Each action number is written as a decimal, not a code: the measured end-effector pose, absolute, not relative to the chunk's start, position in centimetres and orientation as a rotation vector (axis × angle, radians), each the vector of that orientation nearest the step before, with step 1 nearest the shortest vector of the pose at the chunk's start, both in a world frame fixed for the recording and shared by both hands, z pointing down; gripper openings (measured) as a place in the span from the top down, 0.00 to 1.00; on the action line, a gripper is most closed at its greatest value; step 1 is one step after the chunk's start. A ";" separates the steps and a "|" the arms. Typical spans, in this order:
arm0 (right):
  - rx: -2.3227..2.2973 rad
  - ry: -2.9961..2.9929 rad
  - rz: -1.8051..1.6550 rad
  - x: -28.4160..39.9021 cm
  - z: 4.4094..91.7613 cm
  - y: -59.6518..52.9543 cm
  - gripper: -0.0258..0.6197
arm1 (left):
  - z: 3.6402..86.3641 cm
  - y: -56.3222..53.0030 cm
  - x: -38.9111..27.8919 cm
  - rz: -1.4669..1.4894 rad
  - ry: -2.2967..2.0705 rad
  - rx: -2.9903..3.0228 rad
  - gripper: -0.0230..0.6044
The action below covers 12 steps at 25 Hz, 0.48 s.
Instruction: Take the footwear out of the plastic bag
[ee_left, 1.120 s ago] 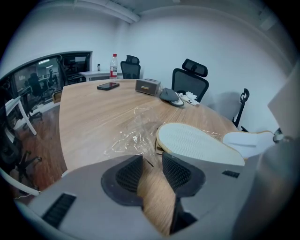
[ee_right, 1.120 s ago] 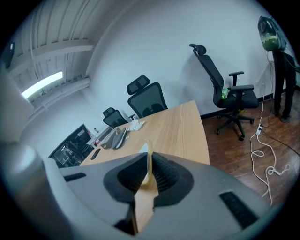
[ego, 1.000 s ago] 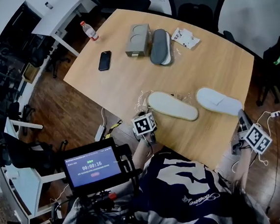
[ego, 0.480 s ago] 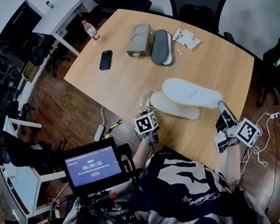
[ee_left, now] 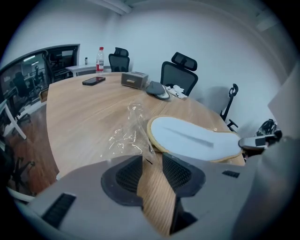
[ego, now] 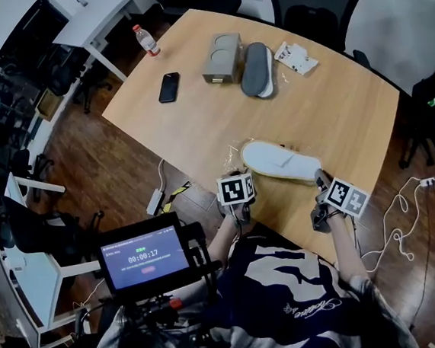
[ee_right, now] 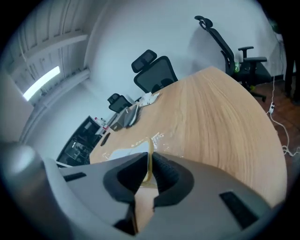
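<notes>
At the near edge of the table (ego: 197, 125), the right gripper (ee_right: 149, 164) was clenched on the rim of a white slipper (ego: 277, 161) lying beside the crumpled plastic bag (ee_left: 129, 133). The left gripper (ee_left: 151, 161) hung over that edge, jaws apart, empty.

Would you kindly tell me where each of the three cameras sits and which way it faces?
Head view: on the person's head, looking steeply down at the table; torso, left gripper and right gripper show.
Left gripper view: on the left gripper, along its open jaws toward plastic bag and slipper.
Right gripper view: on the right gripper, along jaws shut on the slipper's edge.
Shared: all three show the slipper.
</notes>
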State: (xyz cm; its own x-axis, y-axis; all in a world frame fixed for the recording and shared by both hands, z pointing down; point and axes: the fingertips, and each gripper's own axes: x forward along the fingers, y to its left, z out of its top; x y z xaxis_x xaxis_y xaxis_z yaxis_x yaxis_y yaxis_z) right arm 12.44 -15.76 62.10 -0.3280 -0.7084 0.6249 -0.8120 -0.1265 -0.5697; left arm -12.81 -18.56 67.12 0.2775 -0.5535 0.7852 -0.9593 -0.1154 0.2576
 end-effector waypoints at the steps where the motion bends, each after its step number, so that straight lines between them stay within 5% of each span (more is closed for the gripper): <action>1: 1.755 -1.961 1.429 12.6 62.8 -15.6 0.91 | 66.9 -18.4 -12.7 0.672 -1.353 1.790 0.75; 12: 1.730 -1.782 1.164 13.3 66.9 -16.1 0.87 | 64.9 -14.9 -12.9 0.611 -1.037 1.819 0.75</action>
State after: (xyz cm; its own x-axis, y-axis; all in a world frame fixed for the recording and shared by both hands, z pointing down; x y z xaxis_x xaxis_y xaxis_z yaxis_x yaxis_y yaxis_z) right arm 13.25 -16.12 66.89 -0.1574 -0.6229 0.7663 -0.9521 -0.1104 -0.2853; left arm -12.94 -14.93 64.86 0.5207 -0.3944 0.7572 -0.8535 -0.2172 0.4737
